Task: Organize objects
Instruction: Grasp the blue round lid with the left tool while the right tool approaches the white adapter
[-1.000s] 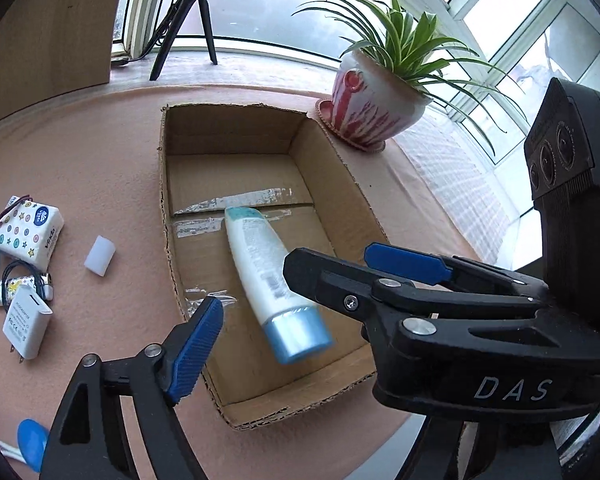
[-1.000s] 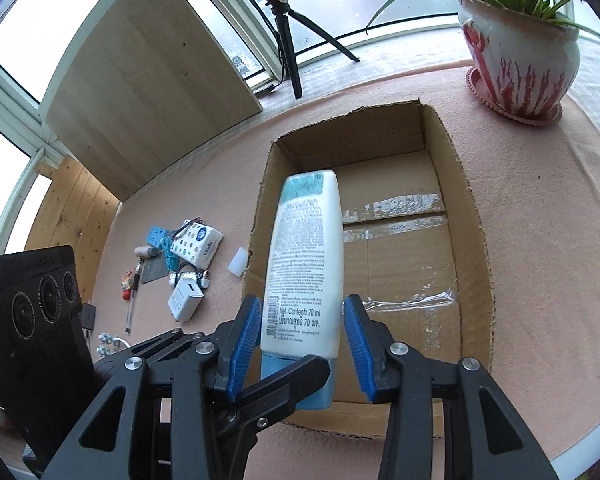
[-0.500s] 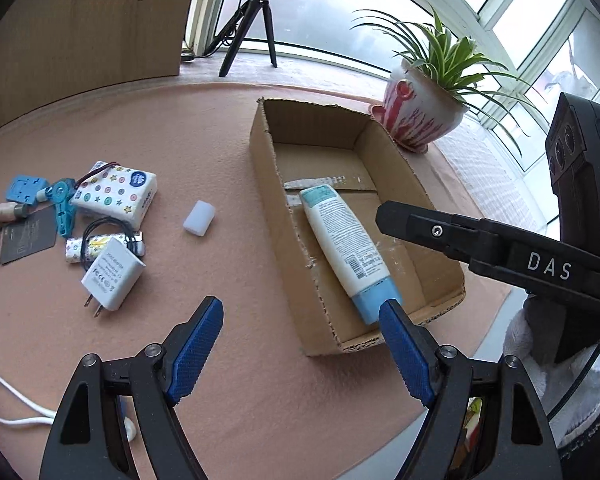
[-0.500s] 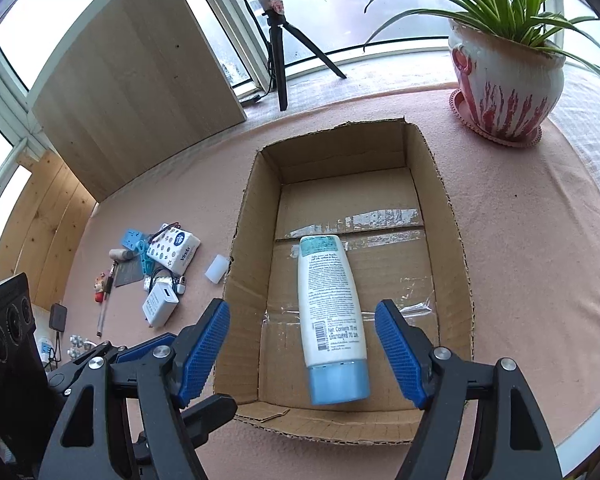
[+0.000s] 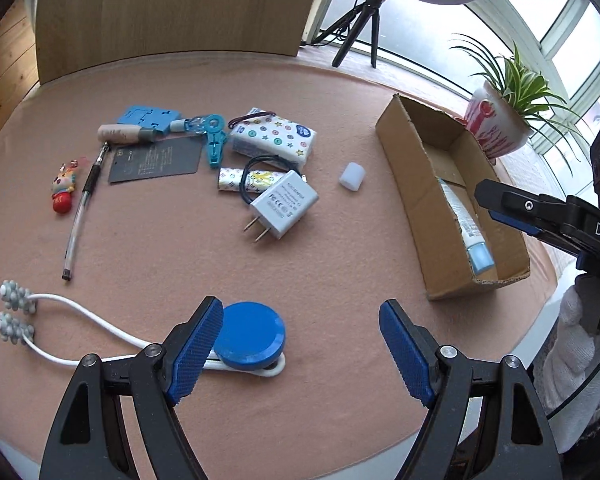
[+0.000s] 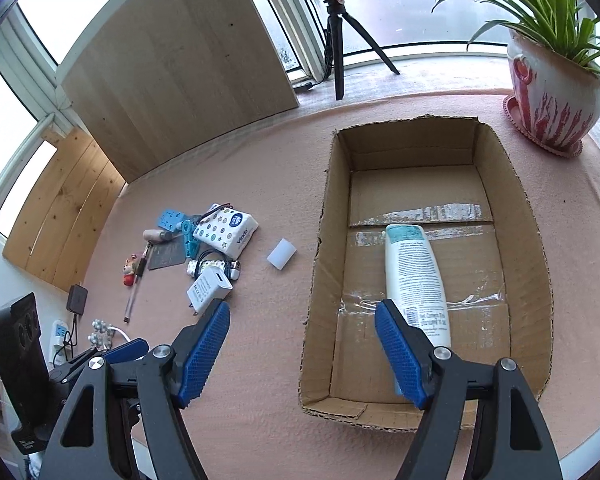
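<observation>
At table's near edge, left gripper [image 5: 300, 344] has swung over, jaws wide, empty, blue disc [image 5: 250, 338] at its 9 o'clock. Right gripper [image 6: 302, 344] released; tube [image 6: 416, 276] now lies in box [image 6: 320, 280], 1 o'clock. Loose items next.

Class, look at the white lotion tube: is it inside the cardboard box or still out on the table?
Inside. The lotion tube lies flat on the floor of the cardboard box, touched by neither gripper.

The left hand-held gripper [image 5: 300, 354] hangs open over the surface [image 5: 320, 240], just beside a blue disc [image 5: 252, 338]; a tube [image 5: 466, 226] lies in the box [image 5: 416, 184].
</observation>
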`<state>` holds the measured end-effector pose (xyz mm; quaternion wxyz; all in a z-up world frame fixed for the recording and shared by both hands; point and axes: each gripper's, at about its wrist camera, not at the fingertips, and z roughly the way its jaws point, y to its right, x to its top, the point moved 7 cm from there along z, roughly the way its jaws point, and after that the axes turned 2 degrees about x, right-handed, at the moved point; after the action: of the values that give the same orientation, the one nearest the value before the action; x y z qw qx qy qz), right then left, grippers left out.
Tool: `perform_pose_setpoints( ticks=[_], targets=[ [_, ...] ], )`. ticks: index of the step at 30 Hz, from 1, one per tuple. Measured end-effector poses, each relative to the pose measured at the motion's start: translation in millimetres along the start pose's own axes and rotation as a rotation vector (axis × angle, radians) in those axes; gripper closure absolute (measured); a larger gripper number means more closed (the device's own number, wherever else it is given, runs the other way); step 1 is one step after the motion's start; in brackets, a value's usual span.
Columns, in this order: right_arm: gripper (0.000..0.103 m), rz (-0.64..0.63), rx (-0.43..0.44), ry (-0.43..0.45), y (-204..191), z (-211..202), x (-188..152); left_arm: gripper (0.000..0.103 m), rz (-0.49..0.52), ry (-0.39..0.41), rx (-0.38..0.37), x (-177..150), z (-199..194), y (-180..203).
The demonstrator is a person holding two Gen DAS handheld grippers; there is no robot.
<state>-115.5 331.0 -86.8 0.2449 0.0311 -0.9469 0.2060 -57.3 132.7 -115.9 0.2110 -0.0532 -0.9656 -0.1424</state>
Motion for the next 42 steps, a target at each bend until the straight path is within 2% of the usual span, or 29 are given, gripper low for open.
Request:
perform_pose_setpoints(
  ticks=[9,15,19,29,42],
  targets=[
    [0.031,-0.029,0.038,-0.033,-34,17,-9,0.022,0.017,-0.039,0.029,-20,11,-13],
    [0.031,-0.030,0.049,-0.052,-47,26,-14,0.035,0.035,-0.061,0.054,-23,22,-23],
    [0.031,-0.022,0.050,-0.064,-52,31,-17,0.049,0.049,-0.084,0.049,-25,30,-24],
    [0.031,-0.038,0.044,-0.086,-66,45,-17,0.049,0.041,-0.067,0.022,-17,39,-32],
    [0.031,-0.008,0.053,-0.158,-76,81,-12,0.049,0.027,-0.037,0.038,-2,46,-49]
  ],
)
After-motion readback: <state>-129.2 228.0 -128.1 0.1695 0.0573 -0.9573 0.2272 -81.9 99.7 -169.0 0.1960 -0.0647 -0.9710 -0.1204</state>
